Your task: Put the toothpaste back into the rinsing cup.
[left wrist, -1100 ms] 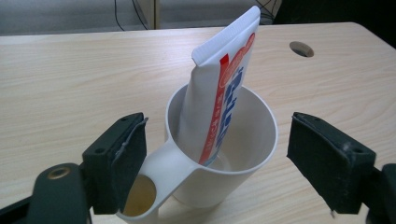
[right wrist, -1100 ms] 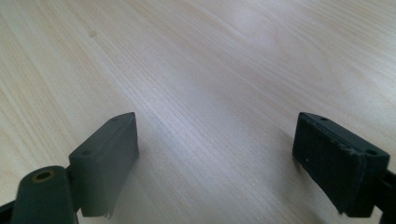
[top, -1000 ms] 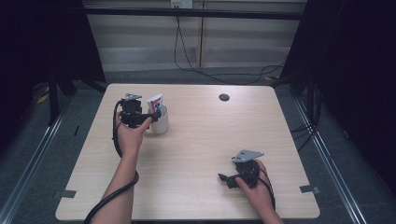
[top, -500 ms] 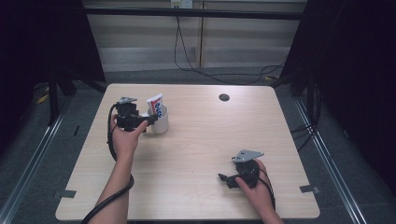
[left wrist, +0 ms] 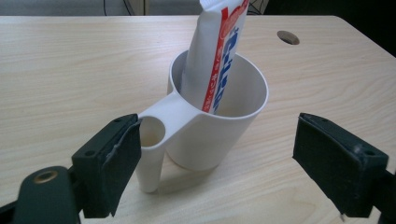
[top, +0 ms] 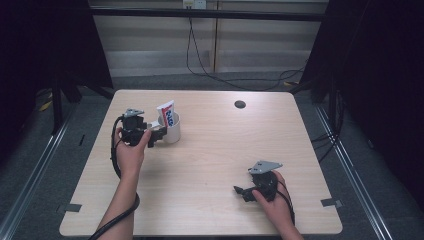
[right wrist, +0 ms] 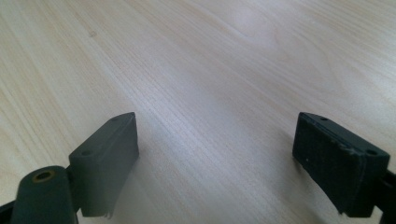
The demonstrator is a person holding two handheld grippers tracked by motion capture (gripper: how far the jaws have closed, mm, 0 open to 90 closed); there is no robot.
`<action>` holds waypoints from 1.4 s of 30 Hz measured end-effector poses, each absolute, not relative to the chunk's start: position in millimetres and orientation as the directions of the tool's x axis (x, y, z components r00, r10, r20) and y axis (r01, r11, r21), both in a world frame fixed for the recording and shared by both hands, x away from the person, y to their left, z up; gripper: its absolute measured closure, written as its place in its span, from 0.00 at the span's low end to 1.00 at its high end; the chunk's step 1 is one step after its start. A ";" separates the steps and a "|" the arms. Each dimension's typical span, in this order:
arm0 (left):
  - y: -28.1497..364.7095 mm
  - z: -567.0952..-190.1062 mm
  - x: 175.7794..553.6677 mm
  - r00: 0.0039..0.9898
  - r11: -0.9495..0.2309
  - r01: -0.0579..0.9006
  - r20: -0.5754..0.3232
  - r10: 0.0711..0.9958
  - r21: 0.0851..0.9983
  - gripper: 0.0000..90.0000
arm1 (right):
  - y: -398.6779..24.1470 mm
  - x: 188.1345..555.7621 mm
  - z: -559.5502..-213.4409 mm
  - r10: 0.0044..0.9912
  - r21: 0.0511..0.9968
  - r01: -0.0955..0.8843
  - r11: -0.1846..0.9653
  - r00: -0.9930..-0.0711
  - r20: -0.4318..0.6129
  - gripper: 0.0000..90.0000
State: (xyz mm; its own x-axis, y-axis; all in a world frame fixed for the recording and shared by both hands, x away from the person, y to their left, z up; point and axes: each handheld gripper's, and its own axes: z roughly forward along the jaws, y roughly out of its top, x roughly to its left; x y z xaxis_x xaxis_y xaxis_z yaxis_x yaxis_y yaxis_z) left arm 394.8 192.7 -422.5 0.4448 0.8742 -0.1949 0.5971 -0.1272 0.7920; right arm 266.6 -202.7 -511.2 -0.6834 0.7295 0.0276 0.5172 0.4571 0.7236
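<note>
My left gripper point(left wrist: 217, 158) gapes wide around the white plastic cup point(left wrist: 219, 121), one pad beside its ringed handle. A red-and-blue toothpaste tube point(left wrist: 215, 51) stands inside the cup. Nothing is gripped yet, I judge. Well off from the cup, my right gripper point(right wrist: 215, 163) hangs spread over bare table.

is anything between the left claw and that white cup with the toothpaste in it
Nothing visible. The left claw is open right at the cup, its jaws either side, one jaw pad beside the cup's handle. The toothpaste tube stands inside the cup, not in the way.
</note>
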 end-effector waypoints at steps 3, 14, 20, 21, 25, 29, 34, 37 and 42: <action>193.9 -423.5 392.7 0.442 -0.134 0.599 -0.187 0.877 0.789 0.17 | -202.7 266.6 -511.3 0.730 0.724 0.517 0.457 -0.683 0.028 0.16; 199.5 -435.5 379.2 0.447 -0.131 0.596 -0.192 0.873 0.792 0.17 | -202.6 266.6 -511.2 0.730 0.723 0.517 0.457 -0.683 0.028 0.16; 202.7 -444.4 373.1 0.456 -0.144 0.594 -0.185 0.871 0.791 0.17 | -202.7 266.6 -511.3 0.730 0.724 0.517 0.457 -0.683 0.028 0.16; 202.9 -446.1 372.2 0.456 -0.144 0.595 -0.185 0.871 0.791 0.17 | -202.7 266.6 -511.3 0.729 0.724 0.517 0.457 -0.683 0.028 0.16; 204.4 -452.9 368.0 0.459 -0.146 0.598 -0.188 0.868 0.788 0.17 | -202.7 266.9 -511.4 0.728 0.725 0.514 0.458 -0.685 0.026 0.16; 204.7 -460.5 363.0 0.464 -0.151 0.596 -0.185 0.866 0.788 0.17 | -202.7 266.9 -511.4 0.728 0.725 0.514 0.458 -0.685 0.026 0.16; 205.6 -467.9 358.0 0.475 -0.171 0.598 -0.176 0.862 0.783 0.17 | -202.7 266.9 -511.4 0.728 0.725 0.514 0.458 -0.685 0.025 0.16; 206.9 -473.0 354.3 0.478 -0.175 0.597 -0.172 0.861 0.783 0.17 | -202.7 266.8 -511.4 0.728 0.725 0.514 0.458 -0.685 0.026 0.16; 209.2 -480.7 348.7 0.478 -0.180 0.602 -0.171 0.862 0.778 0.18 | -202.7 266.8 -511.4 0.728 0.725 0.514 0.458 -0.685 0.026 0.16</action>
State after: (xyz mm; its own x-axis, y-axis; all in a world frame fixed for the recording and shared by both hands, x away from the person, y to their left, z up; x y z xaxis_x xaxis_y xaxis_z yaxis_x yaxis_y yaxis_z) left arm 348.7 209.2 -480.7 0.4777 0.8618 -0.1709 0.6024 -0.1797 0.7777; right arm 266.8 -202.7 -511.4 -0.6850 0.7280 0.0260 0.5144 0.4581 0.7250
